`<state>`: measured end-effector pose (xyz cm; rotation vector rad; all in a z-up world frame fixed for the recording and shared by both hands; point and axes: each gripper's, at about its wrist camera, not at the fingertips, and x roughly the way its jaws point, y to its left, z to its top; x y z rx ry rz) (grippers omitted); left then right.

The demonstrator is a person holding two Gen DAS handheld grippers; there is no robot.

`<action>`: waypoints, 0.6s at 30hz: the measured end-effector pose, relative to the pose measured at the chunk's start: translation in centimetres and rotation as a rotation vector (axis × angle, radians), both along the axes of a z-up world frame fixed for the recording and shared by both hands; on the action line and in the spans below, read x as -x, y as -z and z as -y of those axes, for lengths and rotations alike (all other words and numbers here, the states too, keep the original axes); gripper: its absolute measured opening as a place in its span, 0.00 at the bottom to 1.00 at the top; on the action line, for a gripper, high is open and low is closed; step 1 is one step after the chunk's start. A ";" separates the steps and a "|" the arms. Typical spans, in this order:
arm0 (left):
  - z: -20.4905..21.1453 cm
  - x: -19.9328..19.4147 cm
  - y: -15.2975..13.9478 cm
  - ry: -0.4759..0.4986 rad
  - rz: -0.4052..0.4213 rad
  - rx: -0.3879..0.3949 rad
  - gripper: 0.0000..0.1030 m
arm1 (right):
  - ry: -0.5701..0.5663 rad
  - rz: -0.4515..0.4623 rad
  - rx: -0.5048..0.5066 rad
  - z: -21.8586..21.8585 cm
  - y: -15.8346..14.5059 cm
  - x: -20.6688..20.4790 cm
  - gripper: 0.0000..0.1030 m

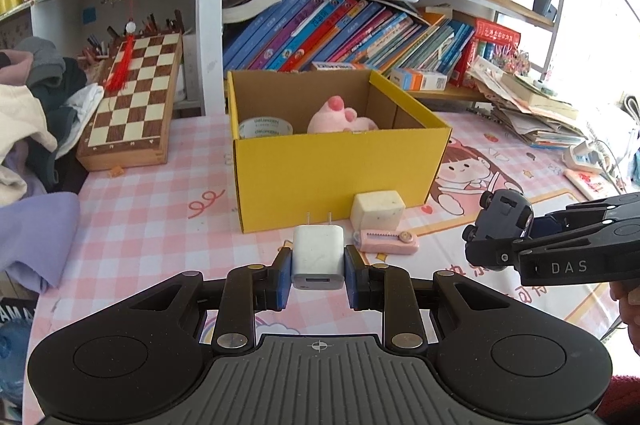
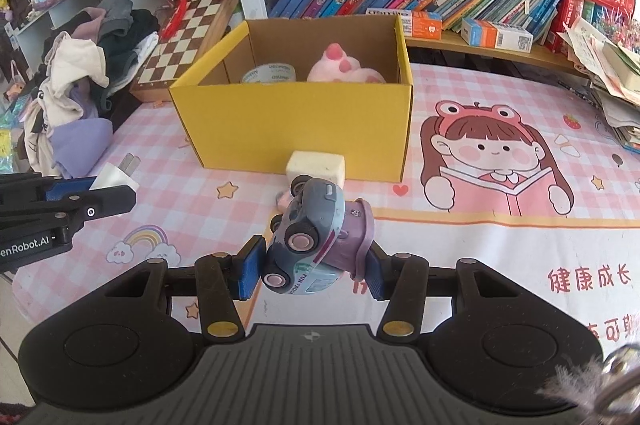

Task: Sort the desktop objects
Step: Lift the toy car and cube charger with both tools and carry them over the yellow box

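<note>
My left gripper [image 1: 318, 261] is shut on a white plug charger [image 1: 318, 257], held above the table in front of the yellow cardboard box [image 1: 336, 169]. My right gripper [image 2: 312, 265] is shut on a blue and purple toy truck [image 2: 316, 237], tilted on its side; it also shows in the left wrist view [image 1: 500, 225]. The box [image 2: 296, 121] holds a roll of clear tape [image 1: 264, 127] and a pink plush toy [image 1: 340, 117]. A cream eraser block [image 1: 378, 211] and a pink utility knife [image 1: 386, 241] lie against the box front.
A wooden chessboard [image 1: 132, 105] leans at the left beside a heap of clothes [image 1: 32, 121]. Shelves of books [image 1: 360, 37] stand behind the box. Stacked papers [image 1: 528, 105] and a power strip [image 1: 584, 157] lie at the right.
</note>
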<state>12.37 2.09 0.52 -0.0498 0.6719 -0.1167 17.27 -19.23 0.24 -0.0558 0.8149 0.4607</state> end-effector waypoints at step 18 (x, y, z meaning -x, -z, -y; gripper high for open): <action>-0.3 -3.0 -3.1 0.025 0.090 -0.032 0.24 | -0.073 0.107 0.004 -1.4 -4.7 -3.7 0.47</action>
